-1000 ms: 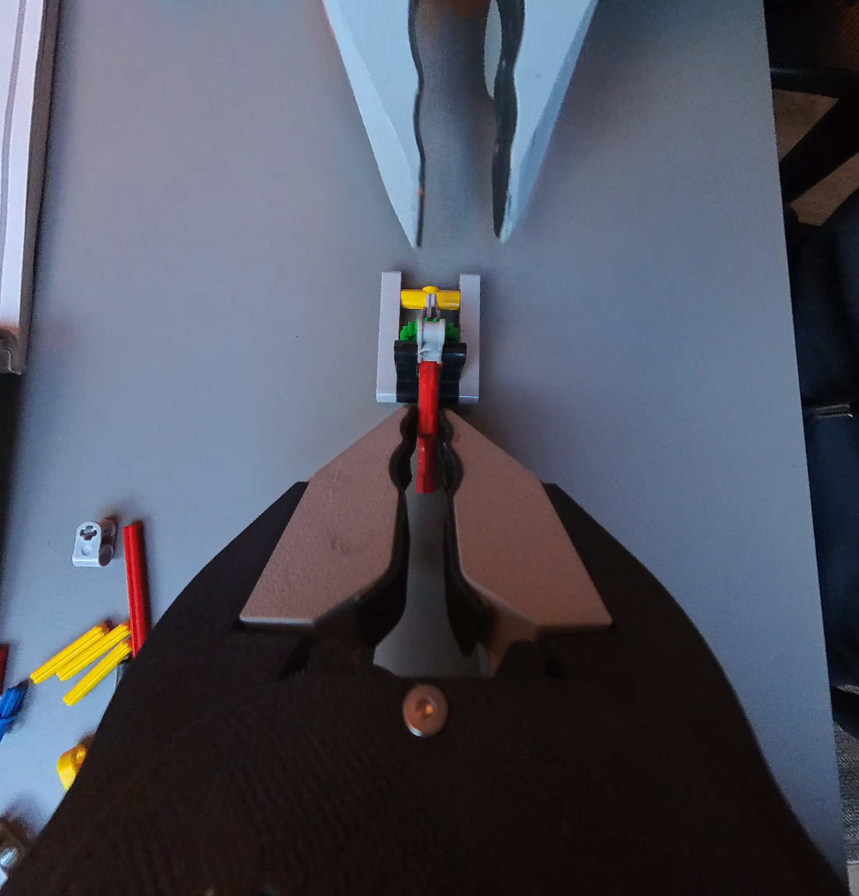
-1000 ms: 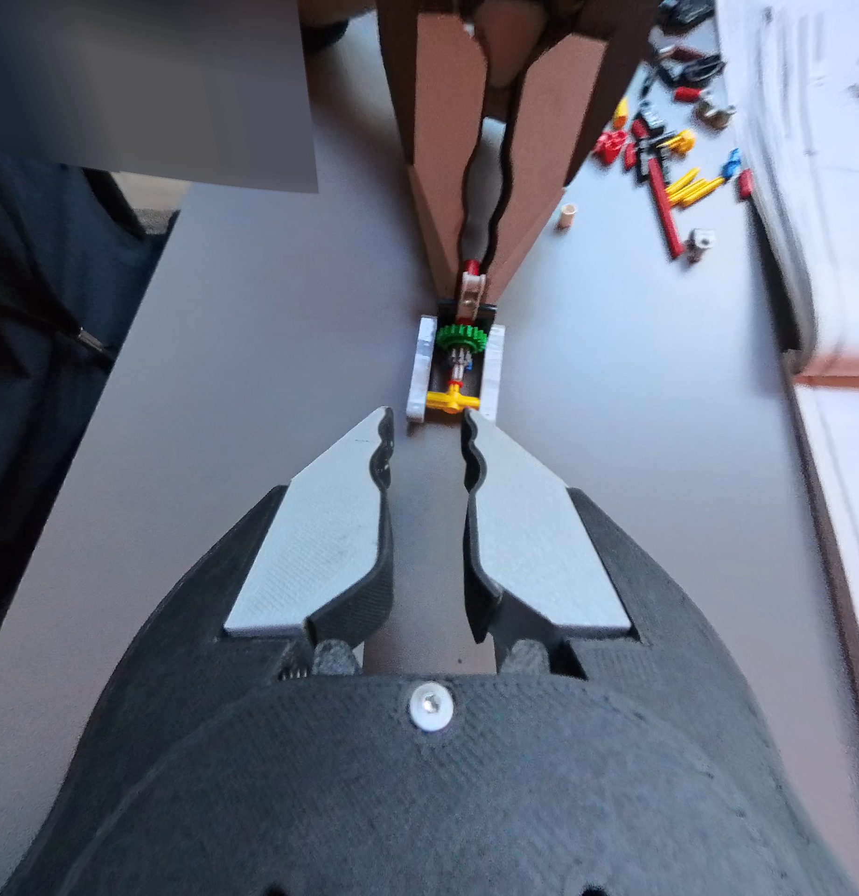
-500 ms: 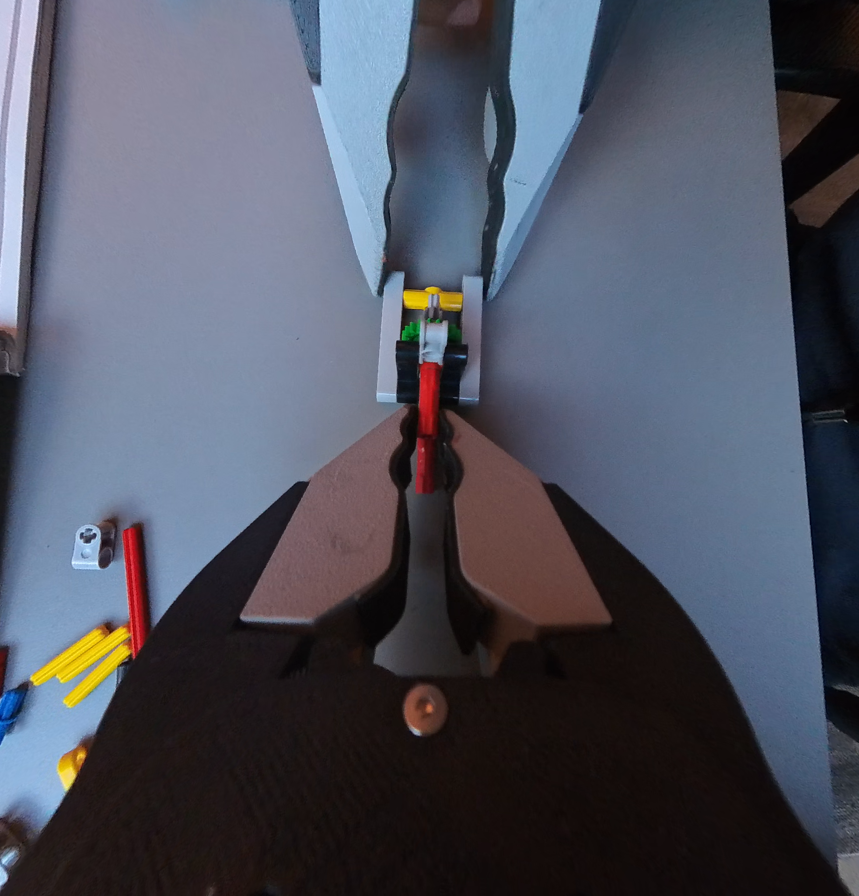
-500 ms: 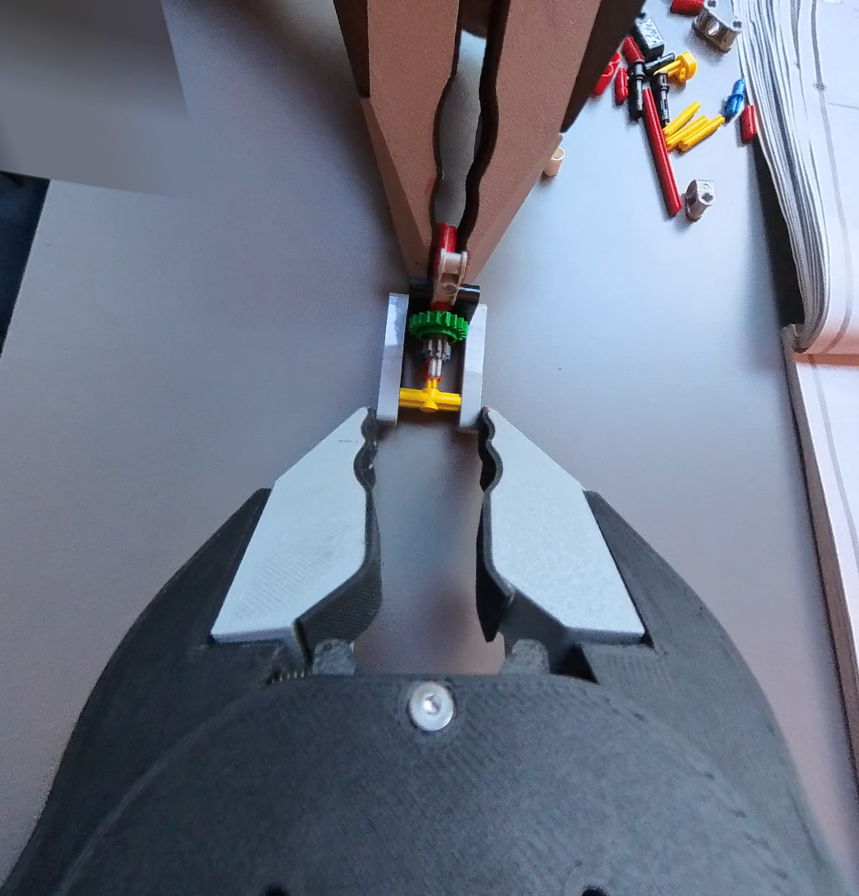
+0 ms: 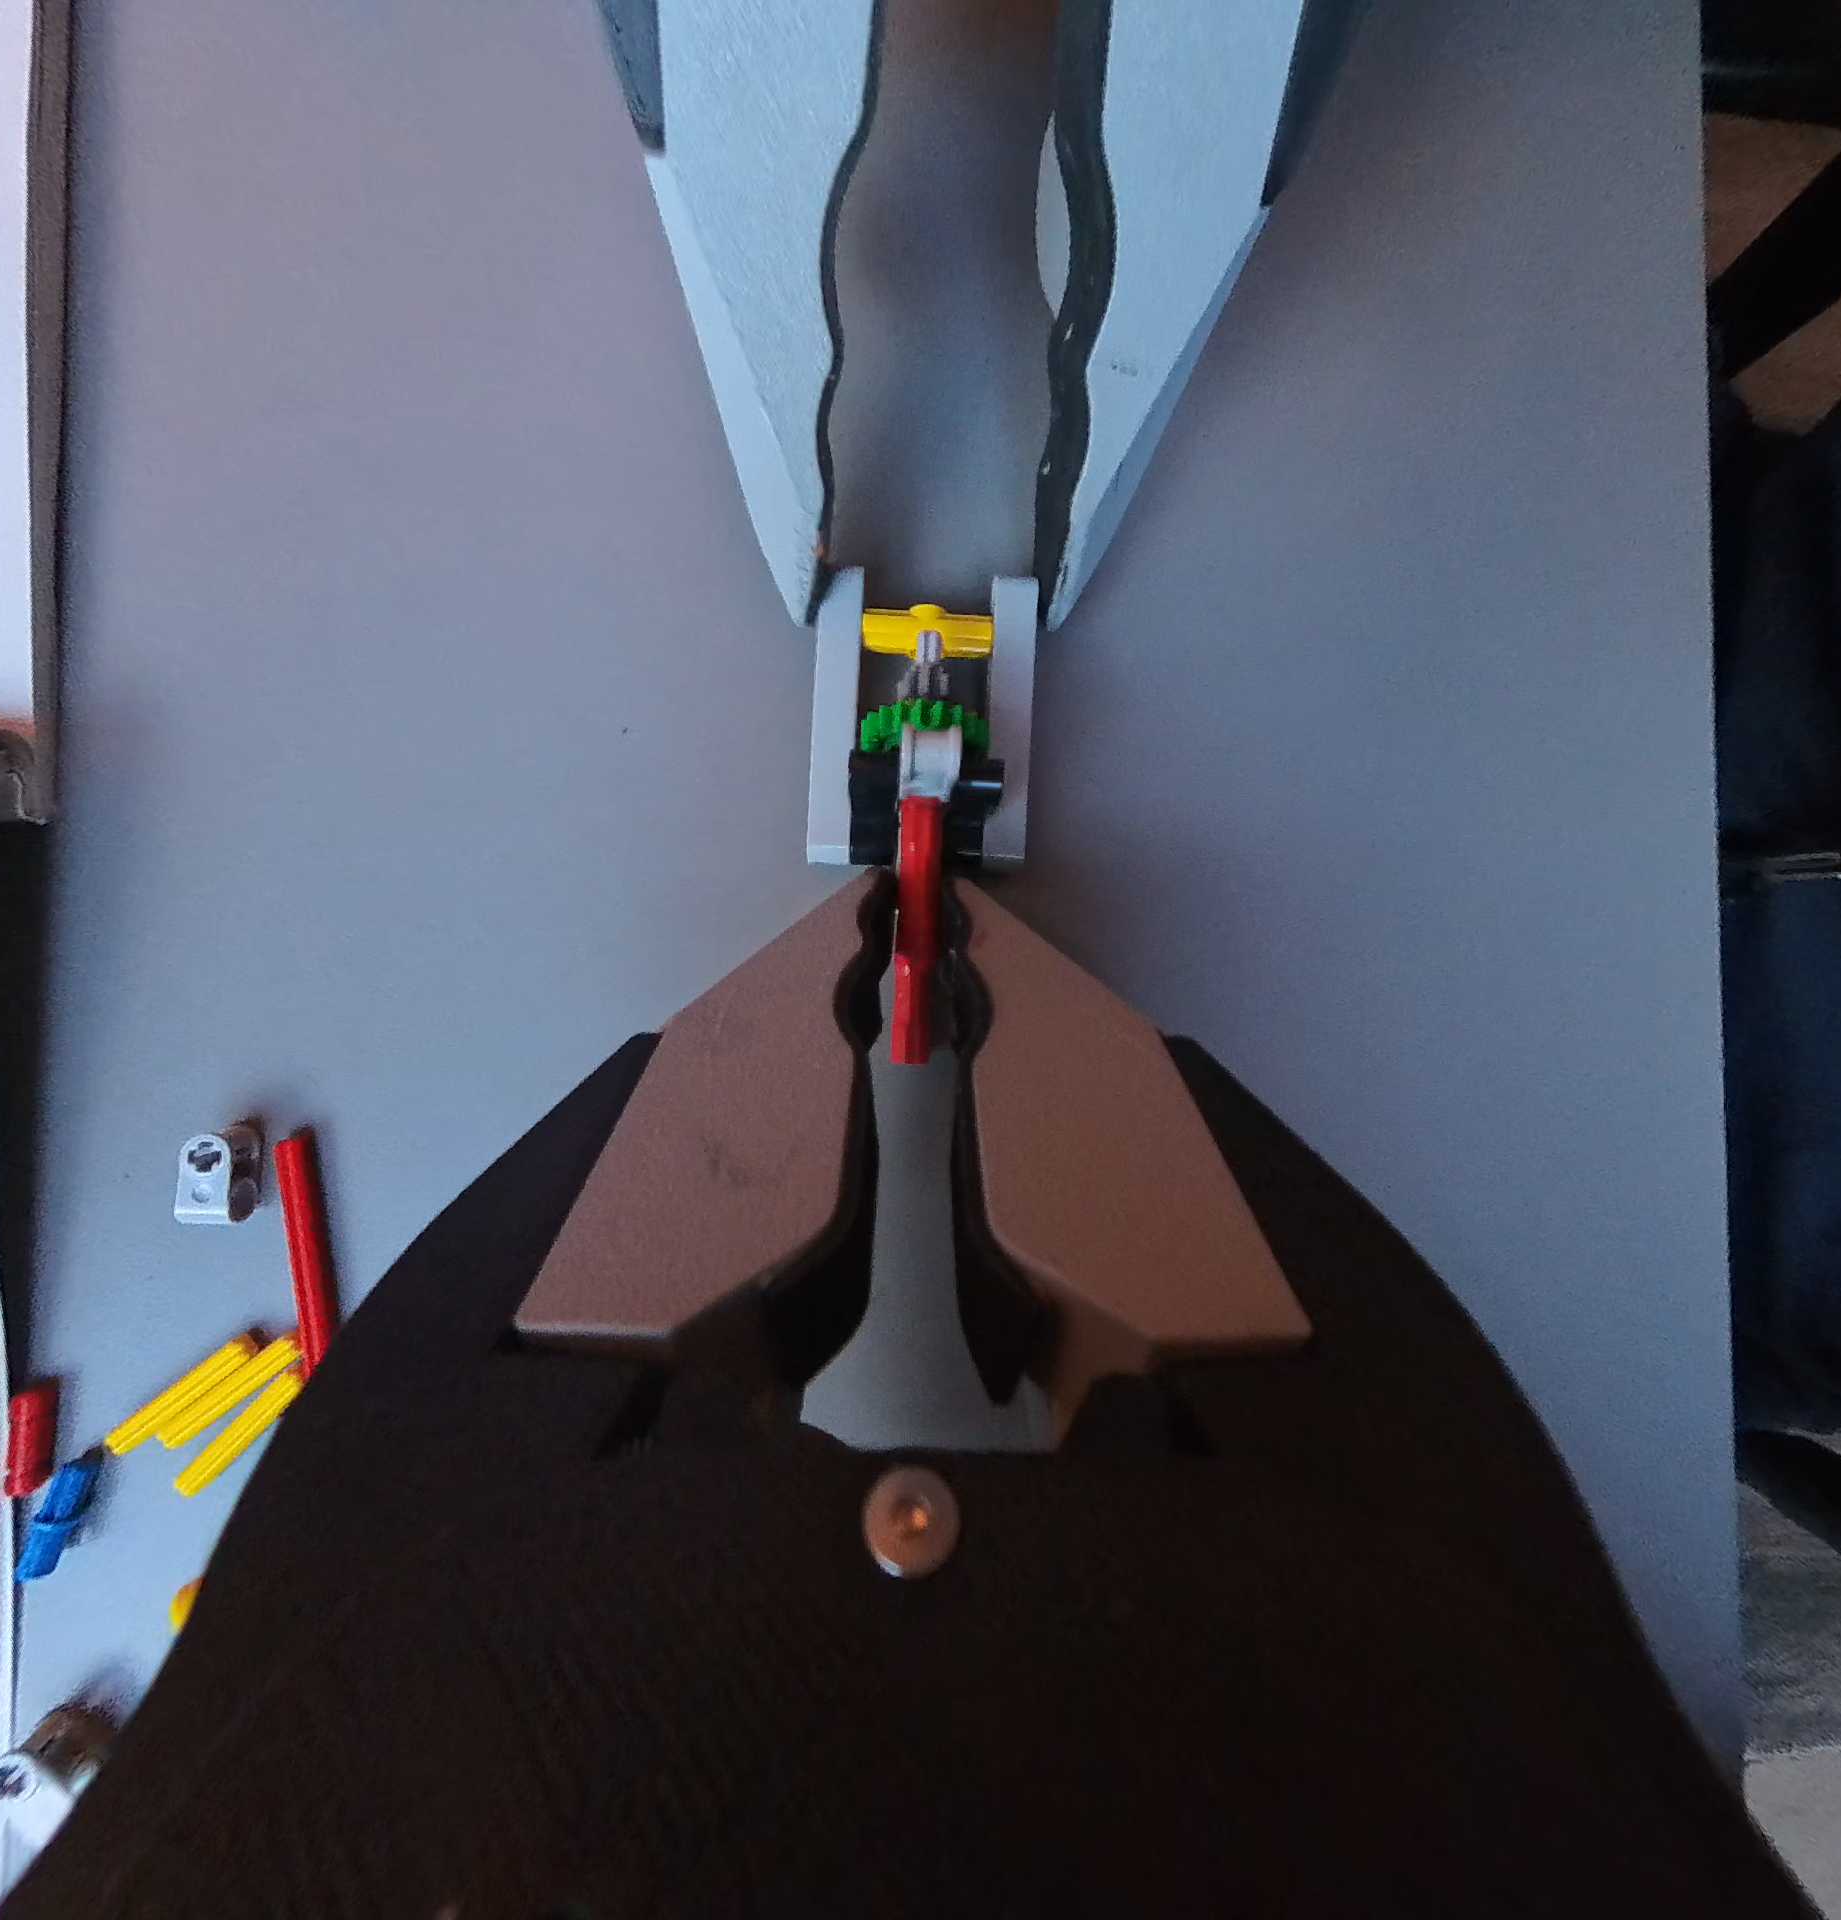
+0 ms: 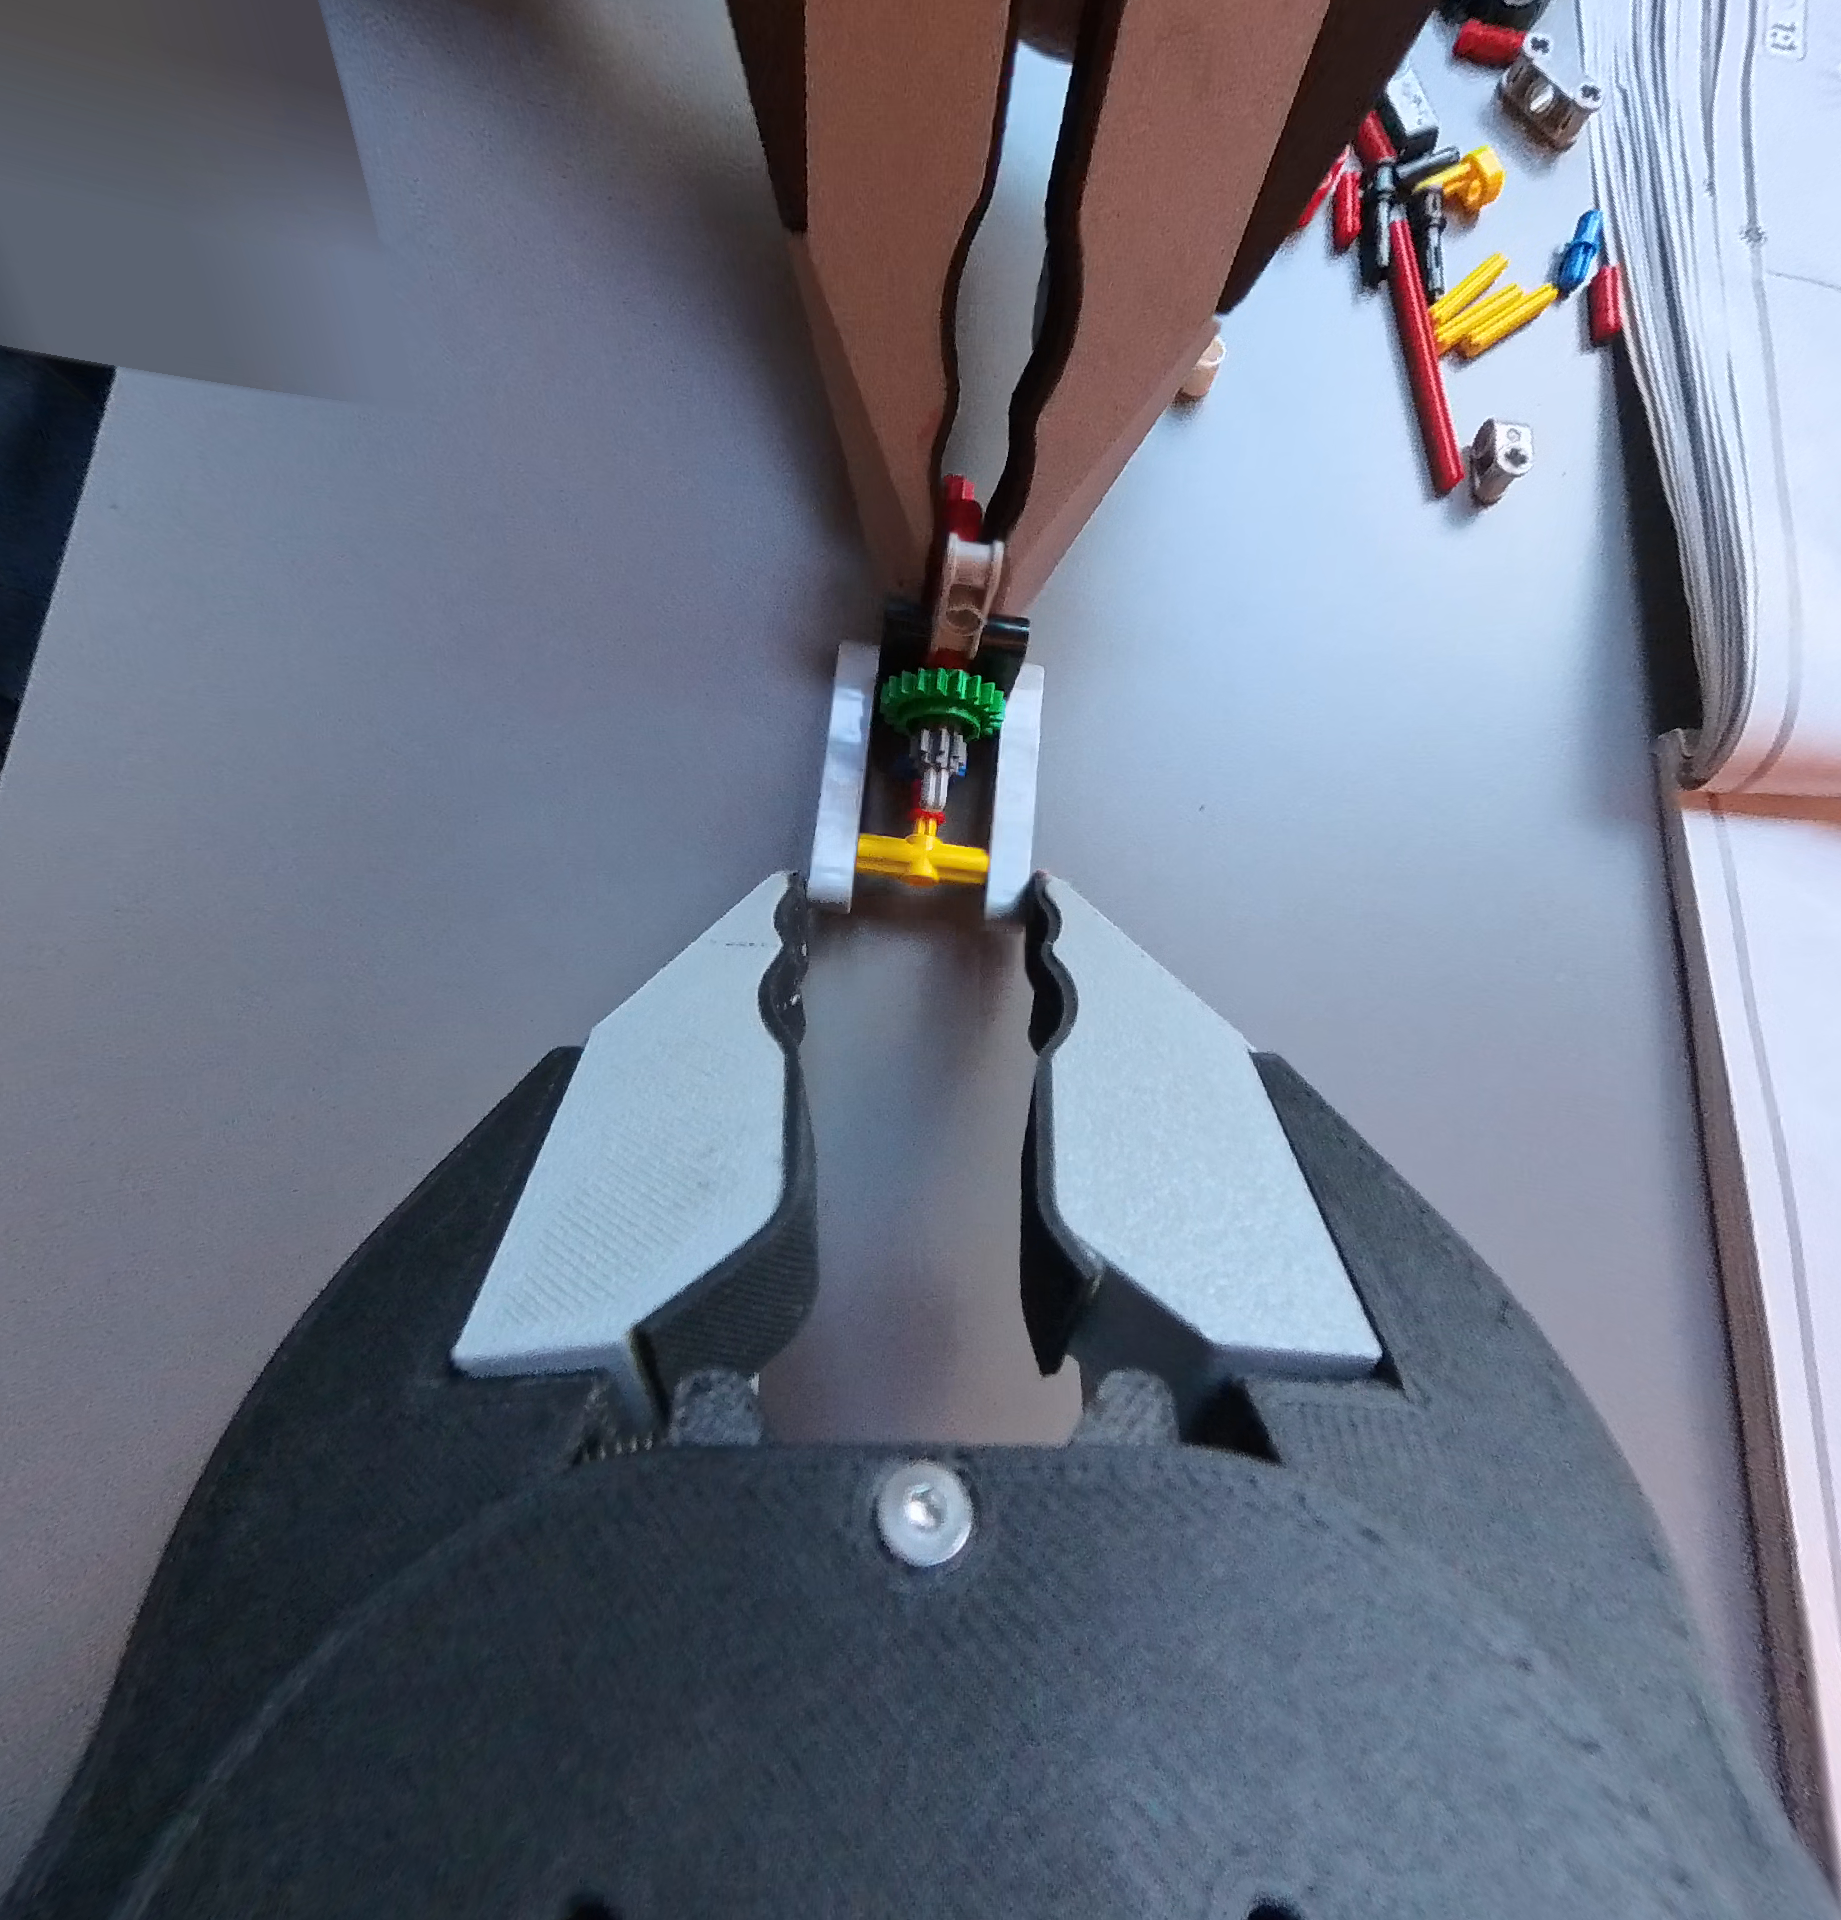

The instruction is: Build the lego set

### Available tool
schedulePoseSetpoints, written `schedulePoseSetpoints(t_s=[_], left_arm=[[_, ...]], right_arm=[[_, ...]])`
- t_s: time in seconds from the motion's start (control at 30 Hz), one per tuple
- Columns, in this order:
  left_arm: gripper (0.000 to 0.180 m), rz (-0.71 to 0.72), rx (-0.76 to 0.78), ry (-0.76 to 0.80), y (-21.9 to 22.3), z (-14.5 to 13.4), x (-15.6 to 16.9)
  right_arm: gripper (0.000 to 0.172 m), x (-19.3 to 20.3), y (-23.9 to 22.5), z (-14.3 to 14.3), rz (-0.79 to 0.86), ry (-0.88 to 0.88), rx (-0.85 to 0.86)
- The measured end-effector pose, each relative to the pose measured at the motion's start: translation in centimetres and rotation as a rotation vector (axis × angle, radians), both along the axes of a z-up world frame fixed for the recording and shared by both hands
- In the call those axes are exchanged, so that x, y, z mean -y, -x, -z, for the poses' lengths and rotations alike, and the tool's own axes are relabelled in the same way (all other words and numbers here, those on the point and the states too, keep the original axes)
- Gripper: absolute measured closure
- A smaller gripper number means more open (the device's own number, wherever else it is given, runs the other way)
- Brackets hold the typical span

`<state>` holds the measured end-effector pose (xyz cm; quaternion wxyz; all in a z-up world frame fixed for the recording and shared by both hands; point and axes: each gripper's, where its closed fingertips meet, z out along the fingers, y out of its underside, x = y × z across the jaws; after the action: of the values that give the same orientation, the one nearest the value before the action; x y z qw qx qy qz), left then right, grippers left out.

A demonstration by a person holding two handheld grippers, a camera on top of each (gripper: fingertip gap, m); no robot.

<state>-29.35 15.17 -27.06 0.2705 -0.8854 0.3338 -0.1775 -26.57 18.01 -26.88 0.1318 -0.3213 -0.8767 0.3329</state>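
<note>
Two grippers met mid-frame: the left gripper (image 5: pixel 921 883) clamped the red axle (image 5: pixel 916 935); the right gripper (image 6: pixel 921 894) had widened and advanced, open tips flanking the grey frame (image 6: pixel 838 769).

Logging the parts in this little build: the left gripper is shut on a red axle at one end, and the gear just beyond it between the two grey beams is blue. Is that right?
Not quite: the gear is green, not blue, as the right wrist view shows clearly. The rest stands: the left gripper is shut on the red axle, and the gear sits between the two grey beams.
</note>
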Motion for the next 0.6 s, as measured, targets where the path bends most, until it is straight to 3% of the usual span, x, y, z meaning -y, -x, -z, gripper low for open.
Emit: schedulePoseSetpoints(t_s=[0.4,0.6], left_arm=[[0.177,0.003,0.041,-0.055,-0.19,0.14,-0.01],[0.177,-0.013,0.039,-0.079,0.13,0.11,-0.29]], right_arm=[[0.131,0.79,-0.14,0.17,-0.025,0.111,0.023],[0.132,0.54,0.21,0.41,-0.018,0.019,-0.015]])
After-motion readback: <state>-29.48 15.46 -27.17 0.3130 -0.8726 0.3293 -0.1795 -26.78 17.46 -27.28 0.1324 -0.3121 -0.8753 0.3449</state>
